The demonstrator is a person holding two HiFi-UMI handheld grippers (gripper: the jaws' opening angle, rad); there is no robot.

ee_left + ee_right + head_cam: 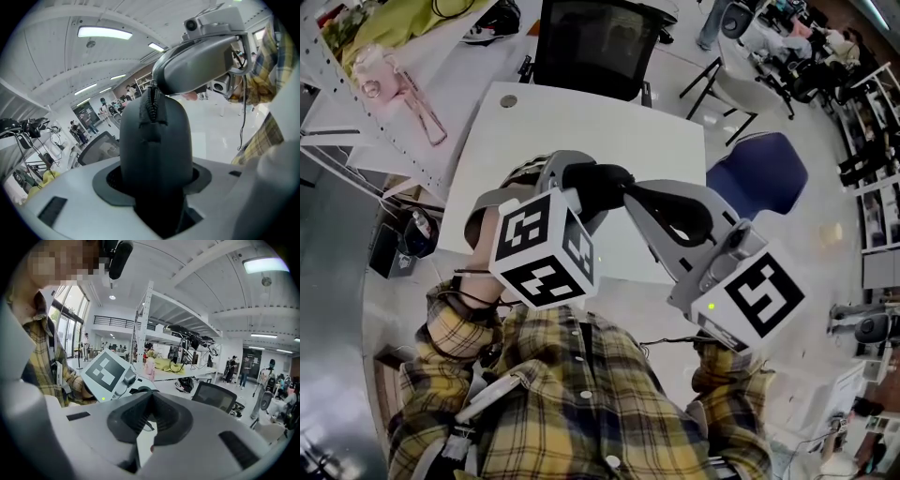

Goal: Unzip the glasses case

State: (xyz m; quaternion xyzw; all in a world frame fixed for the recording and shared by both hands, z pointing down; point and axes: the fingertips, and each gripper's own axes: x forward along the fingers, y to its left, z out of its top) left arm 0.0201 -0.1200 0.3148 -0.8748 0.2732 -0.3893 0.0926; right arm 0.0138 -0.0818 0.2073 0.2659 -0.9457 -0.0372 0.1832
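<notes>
The dark, rounded glasses case [157, 145] is being held upright above the white bench [581, 122], its zipper [151, 104] running over the top.

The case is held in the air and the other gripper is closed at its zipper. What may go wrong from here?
1. The right gripper is shut, but its view does not show clearly that it caught the zipper; it may slide off with nothing.
2. The left gripper holds only the near end of the glasses case, above the table; a hard pull might twist it loose and drop it.
</notes>
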